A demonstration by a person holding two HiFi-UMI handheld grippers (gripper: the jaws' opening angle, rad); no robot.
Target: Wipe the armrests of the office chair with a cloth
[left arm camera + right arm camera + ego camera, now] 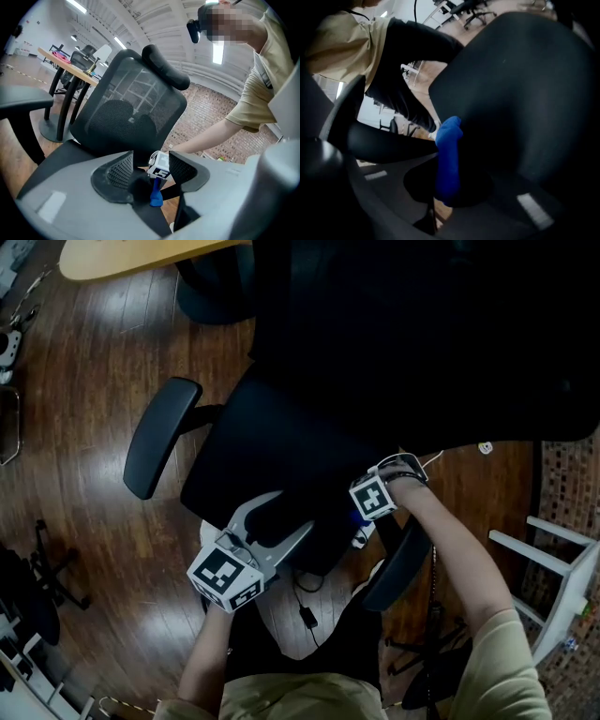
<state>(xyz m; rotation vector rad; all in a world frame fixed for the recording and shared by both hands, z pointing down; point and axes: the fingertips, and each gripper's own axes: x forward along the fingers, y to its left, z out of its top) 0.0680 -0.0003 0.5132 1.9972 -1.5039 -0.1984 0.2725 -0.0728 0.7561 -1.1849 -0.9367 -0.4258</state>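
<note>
The black office chair's seat (272, 446) fills the middle of the head view, with its left armrest (159, 437) and right armrest (398, 563) to either side. My right gripper (366, 521) hovers just above the front of the right armrest, shut on a blue cloth (359, 518). In the right gripper view the cloth (449, 159) sticks out from the jaws, between the armrest (384, 143) and the seat (520, 93). My left gripper (272, 512) is at the seat's front edge, jaws a little apart. Through their gap I see the right gripper's cube (159, 168) and the cloth (156, 194).
A wooden table edge (141, 257) lies beyond the chair at the top left. A white frame (562, 568) stands to the right on the wood floor. A black cable (305, 610) trails under the seat. A dark stand (47, 568) sits at the left.
</note>
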